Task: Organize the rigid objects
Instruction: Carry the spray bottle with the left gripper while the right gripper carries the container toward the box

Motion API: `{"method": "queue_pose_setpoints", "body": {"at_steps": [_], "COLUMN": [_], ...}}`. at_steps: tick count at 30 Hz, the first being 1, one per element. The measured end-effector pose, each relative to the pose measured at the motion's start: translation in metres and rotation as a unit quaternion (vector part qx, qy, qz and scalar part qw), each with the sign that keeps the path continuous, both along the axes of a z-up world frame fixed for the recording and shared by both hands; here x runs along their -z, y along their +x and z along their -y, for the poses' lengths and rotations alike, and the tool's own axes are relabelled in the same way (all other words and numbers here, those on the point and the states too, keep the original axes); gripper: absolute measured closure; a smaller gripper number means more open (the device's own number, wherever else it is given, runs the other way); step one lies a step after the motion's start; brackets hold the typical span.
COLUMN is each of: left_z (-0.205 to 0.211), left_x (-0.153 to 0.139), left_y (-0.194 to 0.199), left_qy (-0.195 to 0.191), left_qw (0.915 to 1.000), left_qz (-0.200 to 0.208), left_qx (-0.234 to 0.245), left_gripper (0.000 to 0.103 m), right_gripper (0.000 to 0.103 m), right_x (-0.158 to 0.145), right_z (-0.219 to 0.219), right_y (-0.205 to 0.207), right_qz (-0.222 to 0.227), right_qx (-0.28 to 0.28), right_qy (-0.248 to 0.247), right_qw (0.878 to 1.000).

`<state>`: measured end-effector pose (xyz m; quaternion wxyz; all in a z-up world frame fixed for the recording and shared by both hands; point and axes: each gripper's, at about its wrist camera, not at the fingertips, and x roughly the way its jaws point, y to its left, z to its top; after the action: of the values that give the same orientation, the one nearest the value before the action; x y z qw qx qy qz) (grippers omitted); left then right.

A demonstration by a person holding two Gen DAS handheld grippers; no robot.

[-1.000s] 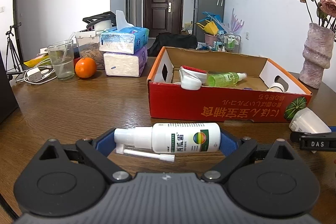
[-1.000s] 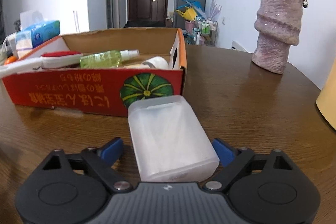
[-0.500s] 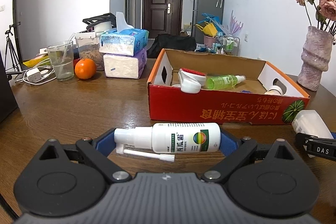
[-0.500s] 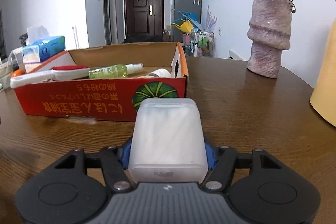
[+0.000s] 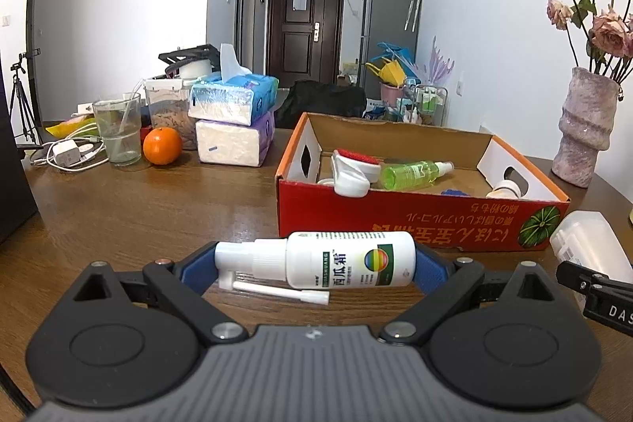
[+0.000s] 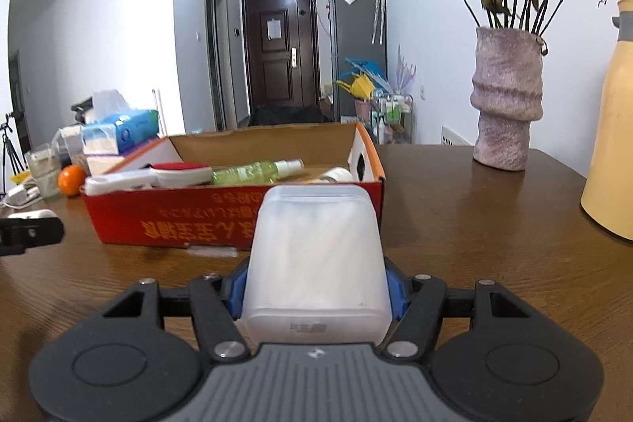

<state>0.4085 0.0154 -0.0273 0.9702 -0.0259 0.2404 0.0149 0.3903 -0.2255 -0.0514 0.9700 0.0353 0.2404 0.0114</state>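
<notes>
- We are holding a white spray bottle (image 5: 350, 259) crosswise in our left gripper (image 5: 316, 262), the blue pads clamped on its two ends, nozzle end at the left pad and base at the right.
- The bottle's thin white nozzle tube (image 5: 281, 292) is sticking out below the pump head, pointing along the bottle.
- Our right gripper (image 6: 314, 287) is gripping a translucent white plastic box (image 6: 314, 256) from both sides, the pads pressing its flanks and the box standing up between them, clear of the wooden counter (image 6: 455, 224).
- In the left wrist view the same plastic box (image 5: 589, 244) is showing at the right edge, just beside the near right corner of the carton.
- A red cardboard carton (image 5: 415, 220) with a watermelon print is sitting open on the counter just ahead of both grippers.
- Inside the carton we are seeing a white brush with a red pad (image 5: 354, 169), a green spray bottle (image 5: 415, 171) lying on its side, and a small white bottle (image 5: 504, 188) near the right end wall.
- Left of the carton, well apart from it, two tissue packs (image 5: 233, 121) are lying stacked, with an orange (image 5: 162, 146) and a drinking glass (image 5: 117, 129) beside them.
- A pink ribbed vase (image 6: 506, 101) of dried roses is standing on the counter to the right of the carton, and a yellow jug (image 6: 611, 129) is showing at the right edge of the right wrist view.
</notes>
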Motion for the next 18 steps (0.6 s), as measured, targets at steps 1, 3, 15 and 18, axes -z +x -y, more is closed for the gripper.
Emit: {"method": "queue_pose_setpoints", "body": {"at_steps": [1, 3, 15, 18], "left_z": [0.001, 0.003, 0.014, 0.013], "left_x": [-0.001, -0.004, -0.031, -0.036], "left_y": [-0.001, -0.002, -0.014, -0.007], "left_qy": [-0.001, -0.002, -0.011, -0.017], "left_qw": [1.0, 1.0, 0.9989, 0.9989], "left_qz": [0.002, 0.005, 0.044, 0.043], "left_qx": [0.001, 0.003, 0.005, -0.003], "left_gripper": [0.005, 0.005, 0.005, 0.005], "right_gripper": [0.04, 0.04, 0.04, 0.04], "right_x": [-0.001, -0.006, -0.023, -0.026], "right_z": [-0.001, -0.004, -0.014, -0.016], "right_y": [-0.001, -0.006, -0.01, -0.007], "right_qz": [0.004, 0.015, 0.054, 0.058], "right_qx": [0.0, 0.0, 0.001, -0.001], "right_qy": [0.0, 0.002, 0.018, 0.019], "right_qw": [1.0, 1.0, 0.998, 0.998]}}
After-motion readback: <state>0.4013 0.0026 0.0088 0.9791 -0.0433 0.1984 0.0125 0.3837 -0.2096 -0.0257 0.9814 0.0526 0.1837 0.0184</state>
